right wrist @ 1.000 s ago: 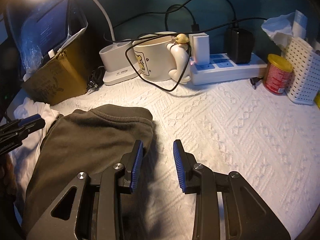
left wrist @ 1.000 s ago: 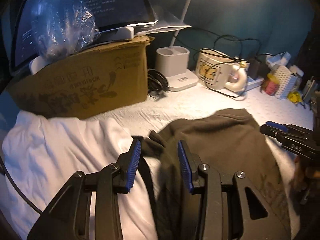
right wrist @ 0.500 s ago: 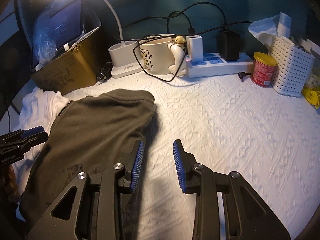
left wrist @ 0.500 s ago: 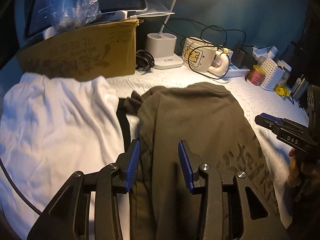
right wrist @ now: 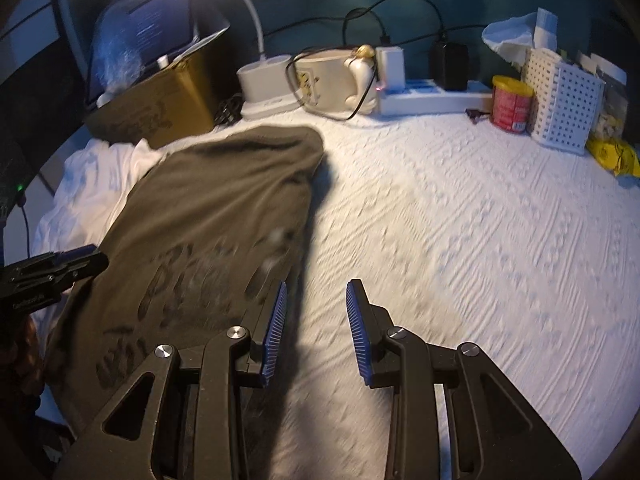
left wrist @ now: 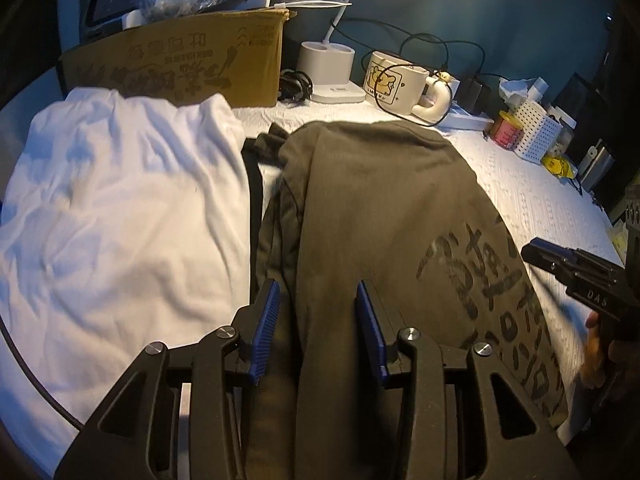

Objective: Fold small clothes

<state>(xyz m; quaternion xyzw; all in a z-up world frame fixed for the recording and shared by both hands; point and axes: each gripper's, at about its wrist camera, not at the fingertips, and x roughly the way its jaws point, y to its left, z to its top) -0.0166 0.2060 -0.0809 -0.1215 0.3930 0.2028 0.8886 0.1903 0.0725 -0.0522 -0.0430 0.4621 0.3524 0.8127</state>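
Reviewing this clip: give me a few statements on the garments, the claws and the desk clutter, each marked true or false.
1. The olive garment lies beside a white garment. True.
2. The left claw is clamped on the white garment. False: its jaws stand apart over the olive garment's edge.
3. The right claw holds nothing. True.
4. The mug lies tipped over on the olive garment. False: it stands upright at the back, near the power strip.
5. A red can stands beside a white perforated basket. True.
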